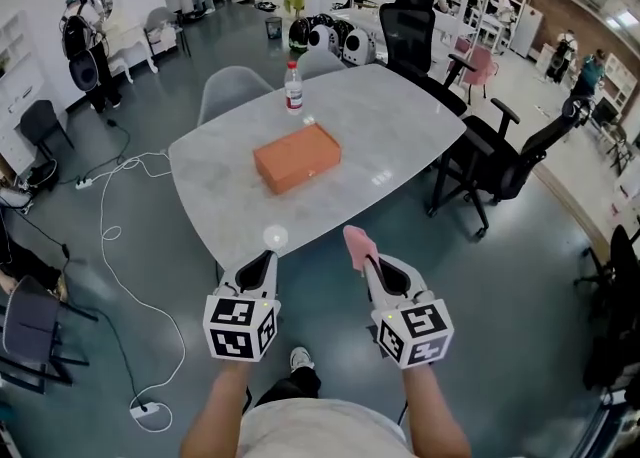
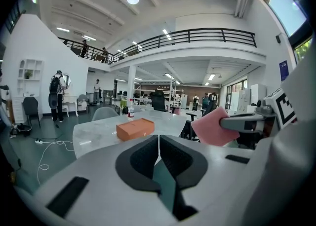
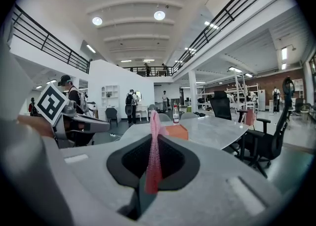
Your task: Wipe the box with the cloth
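Left gripper (image 1: 266,258) near body, jaws pressed together, empty. Right gripper (image 1: 370,264) clamped on pink cloth (image 1: 357,245). Orange box (image 1: 297,157) on table (image 1: 400,111) well ahead, bottle (image 1: 293,87) behind it.

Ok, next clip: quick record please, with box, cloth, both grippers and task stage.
box: orange, flat on the table, bottle behind it
cloth: pink, clamped in the right gripper, clear of the box
left gripper: jaws together, empty
position: both grippers in the air, short of the table's near edge
stage: wiping not yet begun
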`<state>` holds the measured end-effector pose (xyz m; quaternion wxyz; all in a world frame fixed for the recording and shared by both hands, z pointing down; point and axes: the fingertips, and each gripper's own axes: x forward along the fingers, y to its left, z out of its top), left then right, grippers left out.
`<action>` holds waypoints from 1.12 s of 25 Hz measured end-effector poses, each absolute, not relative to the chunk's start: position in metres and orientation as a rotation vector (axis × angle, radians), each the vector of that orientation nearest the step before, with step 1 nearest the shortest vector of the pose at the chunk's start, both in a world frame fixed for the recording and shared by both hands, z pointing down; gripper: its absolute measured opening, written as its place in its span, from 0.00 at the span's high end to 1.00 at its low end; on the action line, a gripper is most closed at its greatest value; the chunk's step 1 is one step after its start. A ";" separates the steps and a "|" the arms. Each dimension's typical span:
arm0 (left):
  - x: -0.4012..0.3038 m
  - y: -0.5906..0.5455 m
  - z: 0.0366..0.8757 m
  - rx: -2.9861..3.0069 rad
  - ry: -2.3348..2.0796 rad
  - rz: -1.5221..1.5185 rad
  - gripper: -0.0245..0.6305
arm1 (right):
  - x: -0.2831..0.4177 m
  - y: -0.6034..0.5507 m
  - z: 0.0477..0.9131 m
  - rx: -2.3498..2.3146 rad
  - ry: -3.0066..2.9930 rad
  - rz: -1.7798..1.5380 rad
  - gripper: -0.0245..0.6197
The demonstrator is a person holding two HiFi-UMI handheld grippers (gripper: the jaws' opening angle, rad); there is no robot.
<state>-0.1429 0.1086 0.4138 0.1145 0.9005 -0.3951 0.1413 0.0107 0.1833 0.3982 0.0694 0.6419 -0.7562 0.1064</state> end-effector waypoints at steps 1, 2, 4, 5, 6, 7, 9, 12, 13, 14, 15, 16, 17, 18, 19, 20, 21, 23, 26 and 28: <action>-0.142 0.098 0.415 2.638 -1.158 0.419 0.94 | 0.012 0.172 0.399 1.928 -2.274 0.323 0.94; -0.142 0.088 0.417 2.635 -1.158 0.423 0.94 | 0.012 0.161 0.399 1.924 -2.271 0.325 0.94; -0.142 0.067 0.418 2.627 -1.159 0.425 0.94 | 0.013 0.138 0.400 1.913 -2.270 0.330 0.94; -0.142 0.056 0.419 2.623 -1.160 0.425 0.94 | 0.013 0.127 0.400 1.904 -2.272 0.333 0.94; -0.143 0.046 0.419 2.619 -1.162 0.426 0.94 | 0.012 0.115 0.400 1.894 -2.276 0.335 0.94; -0.145 0.035 0.419 2.615 -1.165 0.428 0.94 | 0.011 0.104 0.401 1.885 -2.278 0.337 0.94; -0.149 0.015 0.420 2.607 -1.174 0.431 0.94 | 0.008 0.082 0.401 1.873 -2.283 0.345 0.94; -0.152 -0.012 0.424 2.598 -1.180 0.428 0.94 | 0.006 0.052 0.404 1.859 -2.288 0.357 0.94; -0.153 -0.020 0.426 2.596 -1.182 0.427 0.94 | 0.006 0.043 0.406 1.853 -2.290 0.360 0.94; -0.154 -0.027 0.428 2.592 -1.184 0.427 0.94 | 0.004 0.034 0.407 1.846 -2.294 0.363 0.94; -0.156 -0.035 0.430 2.588 -1.187 0.427 0.94 | 0.003 0.026 0.409 1.839 -2.297 0.367 0.94; -0.157 -0.041 0.432 2.584 -1.188 0.428 0.94 | 0.002 0.018 0.411 1.831 -2.299 0.370 0.94; -0.158 -0.048 0.434 2.580 -1.190 0.429 0.94 | 0.000 0.010 0.412 1.822 -2.301 0.372 0.94; -0.159 -0.054 0.436 2.575 -1.191 0.429 0.94 | -0.001 0.003 0.412 1.814 -2.304 0.374 0.94; -0.159 -0.061 0.437 2.570 -1.193 0.428 0.94 | -0.002 -0.005 0.411 1.807 -2.307 0.375 0.94; -0.160 -0.067 0.438 2.563 -1.196 0.426 0.94 | -0.002 -0.012 0.410 1.801 -2.309 0.377 0.94; -0.160 -0.073 0.438 2.557 -1.199 0.425 0.94 | -0.003 -0.019 0.408 1.796 -2.312 0.381 0.94; -0.160 -0.082 0.442 2.547 -1.206 0.424 0.94 | -0.004 -0.032 0.408 1.780 -2.323 0.385 0.94; -0.163 -0.094 0.447 2.528 -1.222 0.423 0.94 | -0.009 -0.052 0.409 1.735 -2.351 0.386 0.94; -0.167 -0.102 0.450 2.508 -1.241 0.424 0.94 | -0.013 -0.066 0.408 1.698 -2.378 0.391 0.94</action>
